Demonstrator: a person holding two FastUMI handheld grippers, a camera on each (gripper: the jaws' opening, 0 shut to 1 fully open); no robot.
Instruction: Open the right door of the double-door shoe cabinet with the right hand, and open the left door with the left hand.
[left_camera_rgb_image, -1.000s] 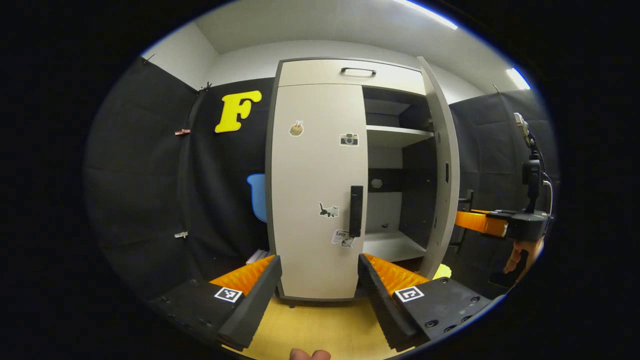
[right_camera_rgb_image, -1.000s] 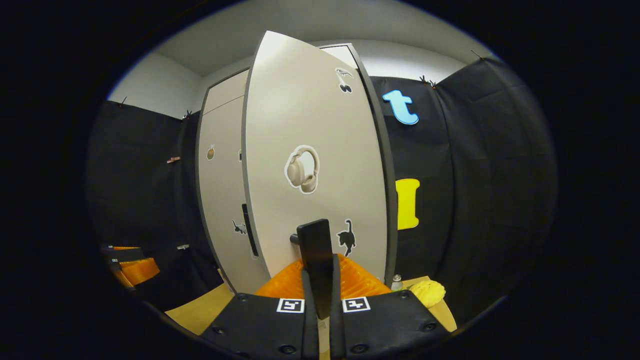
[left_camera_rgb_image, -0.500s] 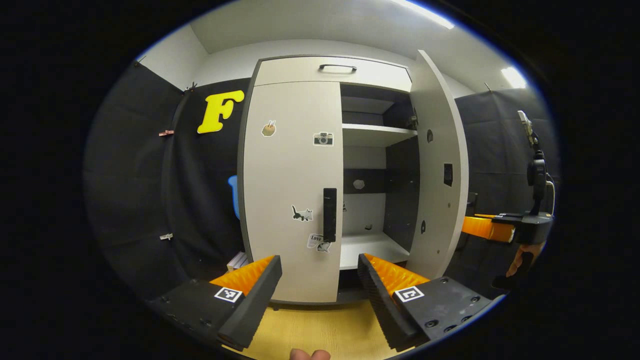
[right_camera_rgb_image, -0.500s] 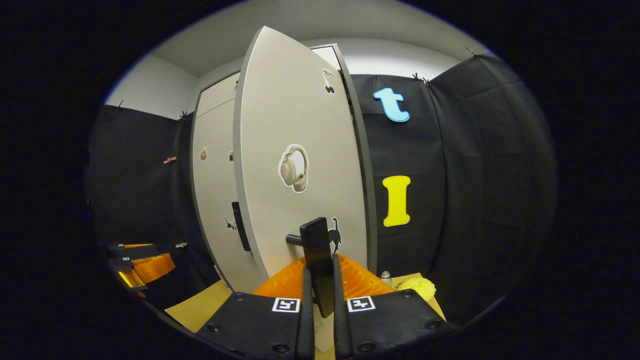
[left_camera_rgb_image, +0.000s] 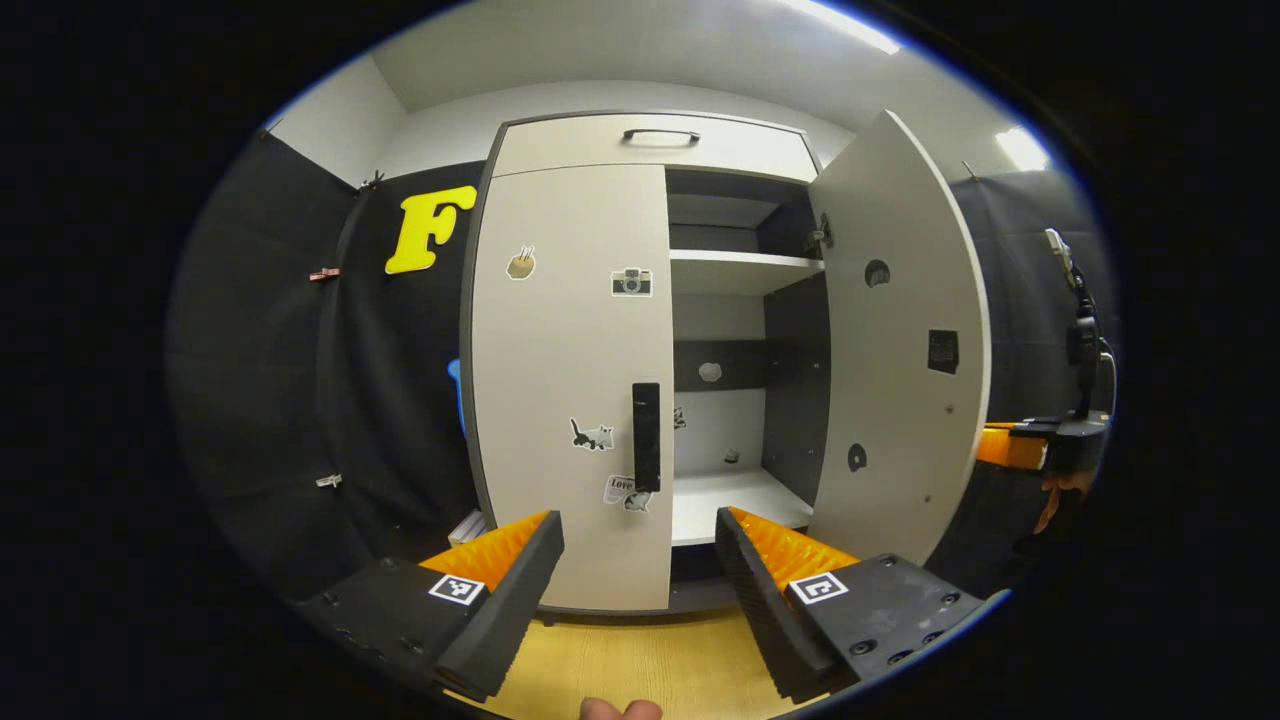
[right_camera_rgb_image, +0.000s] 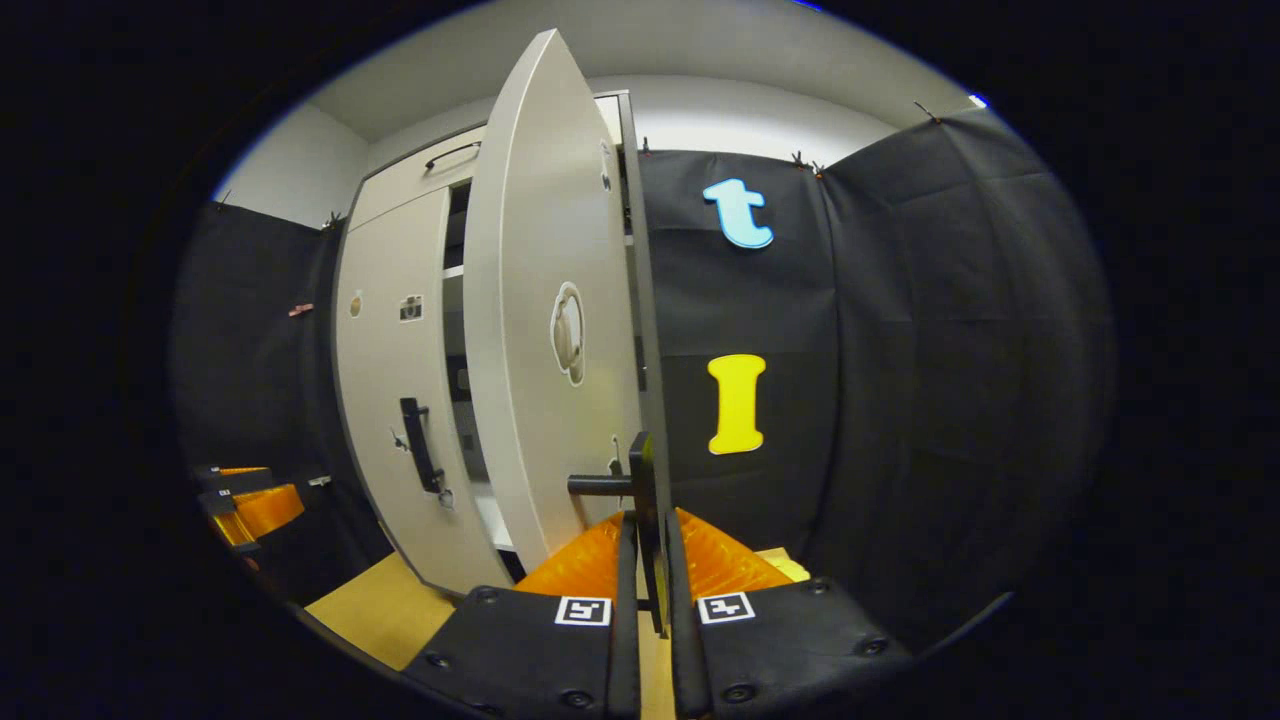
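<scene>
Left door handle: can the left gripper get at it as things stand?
Probably yes. The left gripper is open and faces the left door handle with nothing between; the right door is swung off to the side.

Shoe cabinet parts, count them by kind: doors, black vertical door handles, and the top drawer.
Doors: 2, left door closed, right door swung open
Black vertical door handles: 2, left handle, right handle
Top drawer: 1
Total: 5

A staged recording booth, not a home: black cloth (right_camera_rgb_image: 930, 330) clipped up as walls around a lone cabinet (left_camera_rgb_image: 570, 380) at frame centre, plain white wall (left_camera_rgb_image: 330, 110) above, strip light (left_camera_rgb_image: 850, 25) at upper right.
</scene>
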